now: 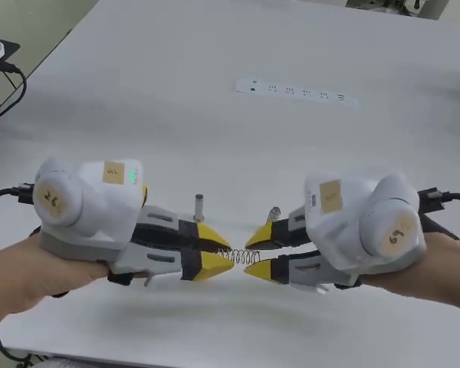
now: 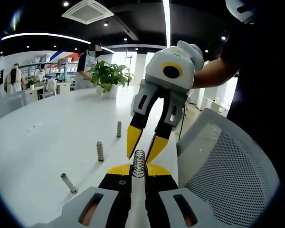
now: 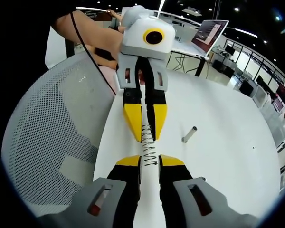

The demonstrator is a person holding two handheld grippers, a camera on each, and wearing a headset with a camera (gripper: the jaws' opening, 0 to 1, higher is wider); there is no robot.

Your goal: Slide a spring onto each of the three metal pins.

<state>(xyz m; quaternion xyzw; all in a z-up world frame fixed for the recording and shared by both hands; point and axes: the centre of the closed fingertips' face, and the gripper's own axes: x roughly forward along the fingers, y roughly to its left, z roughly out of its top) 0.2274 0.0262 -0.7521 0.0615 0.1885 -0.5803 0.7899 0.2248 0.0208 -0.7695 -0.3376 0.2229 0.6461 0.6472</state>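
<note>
Left gripper (image 1: 224,256) clamps spring (image 3: 149,145); right gripper (image 1: 254,256) narrow on far end, can't tell my grip. Mistimed release pings it past bare pin (image 1: 198,205), 11 o'clock.

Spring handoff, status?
Left gripper shut on spring. Right gripper jaws astride its free end, grip unclear. Two loaded pins, one bare pin. Nothing between grippers and it.
</note>
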